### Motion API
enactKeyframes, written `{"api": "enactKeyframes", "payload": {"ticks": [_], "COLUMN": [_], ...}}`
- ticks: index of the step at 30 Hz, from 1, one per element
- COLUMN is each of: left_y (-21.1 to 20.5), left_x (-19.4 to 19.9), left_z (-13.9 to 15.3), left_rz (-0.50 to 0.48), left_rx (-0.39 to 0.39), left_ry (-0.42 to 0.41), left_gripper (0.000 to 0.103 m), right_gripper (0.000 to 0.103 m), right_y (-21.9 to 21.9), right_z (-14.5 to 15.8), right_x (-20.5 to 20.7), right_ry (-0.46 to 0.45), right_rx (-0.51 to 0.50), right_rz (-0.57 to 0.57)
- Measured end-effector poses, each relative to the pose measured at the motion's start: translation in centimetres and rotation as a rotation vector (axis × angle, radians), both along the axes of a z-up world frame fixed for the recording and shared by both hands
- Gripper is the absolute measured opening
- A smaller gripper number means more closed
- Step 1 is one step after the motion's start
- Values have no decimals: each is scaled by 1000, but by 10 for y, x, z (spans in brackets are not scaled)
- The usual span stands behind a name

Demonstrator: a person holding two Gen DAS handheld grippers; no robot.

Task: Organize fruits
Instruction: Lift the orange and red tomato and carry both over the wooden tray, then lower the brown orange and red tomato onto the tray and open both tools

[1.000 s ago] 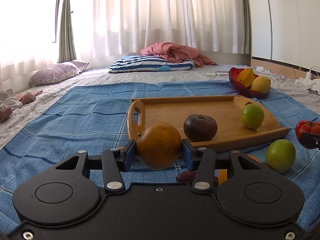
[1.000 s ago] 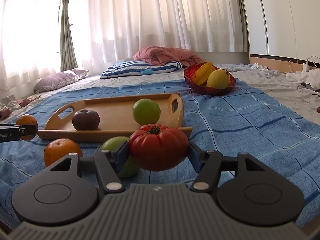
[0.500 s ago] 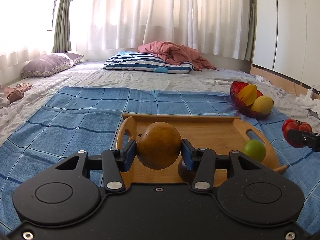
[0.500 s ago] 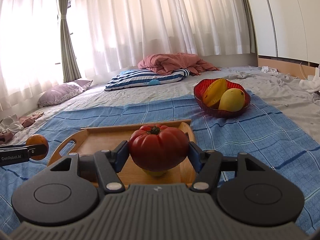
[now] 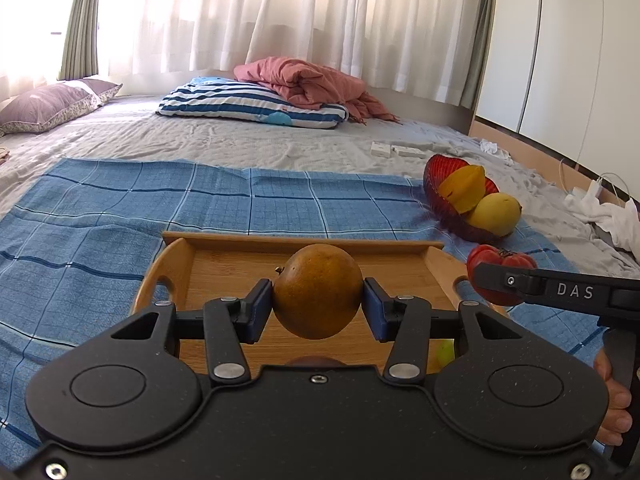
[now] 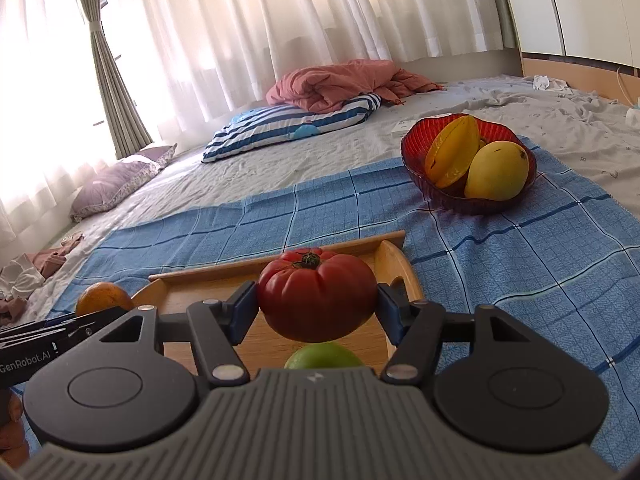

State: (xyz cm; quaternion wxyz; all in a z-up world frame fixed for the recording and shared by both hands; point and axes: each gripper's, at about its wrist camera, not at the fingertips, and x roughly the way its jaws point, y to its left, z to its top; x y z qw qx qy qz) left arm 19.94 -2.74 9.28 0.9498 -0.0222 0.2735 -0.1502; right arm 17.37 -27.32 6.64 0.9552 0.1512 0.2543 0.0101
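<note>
Above the wooden tray [image 5: 224, 272], both grippers held fruit.
Left gripper [image 5: 317, 307] clamped an orange [image 5: 317, 291]; right gripper [image 6: 316, 308] clamped a tomato [image 6: 316, 298].

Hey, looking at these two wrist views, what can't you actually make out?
- Left view: tray near half, hidden by the claw body; a dark fruit and a green one barely peek out.
- Right view: green fruit mostly hidden by the tomato and claw body.
- Orange half covered by the left claw.

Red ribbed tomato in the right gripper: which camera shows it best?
The right wrist view: the red ribbed tomato sits centred, clamped in the right gripper, stem visible. The left wrist view catches it only at the edge, partly behind a black finger.
</note>
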Motion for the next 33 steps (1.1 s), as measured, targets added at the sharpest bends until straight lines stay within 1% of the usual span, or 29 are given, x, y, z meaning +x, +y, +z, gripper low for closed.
{"api": "enactKeyframes", "payload": {"ticks": [5, 8, 11, 15, 21, 33], "left_y": [-12, -17, -20, -21, -20, -27], "left_x": [20, 30, 38, 43, 48, 49], "left_z": [-16, -24, -32, -40, -47, -57], "left_rz": [-4, 4, 9, 14, 20, 17], "left_rx": [14, 20, 16, 47, 55, 90], "left_ry": [52, 72, 96, 100, 111, 111], "left_gripper": [46, 46, 46, 46, 46, 46], "right_gripper": [65, 65, 65, 65, 65, 66], "right_y": [8, 13, 15, 16, 17, 25], "right_z": [-9, -13, -16, -25, -35, -42], "right_x": [23, 32, 41, 47, 52, 57], "right_ry": [63, 82, 89, 113, 128, 145], "right_rx": [-18, -43, -46, -42, -58, -93], "right_rz": [19, 25, 19, 20, 16, 35]}}
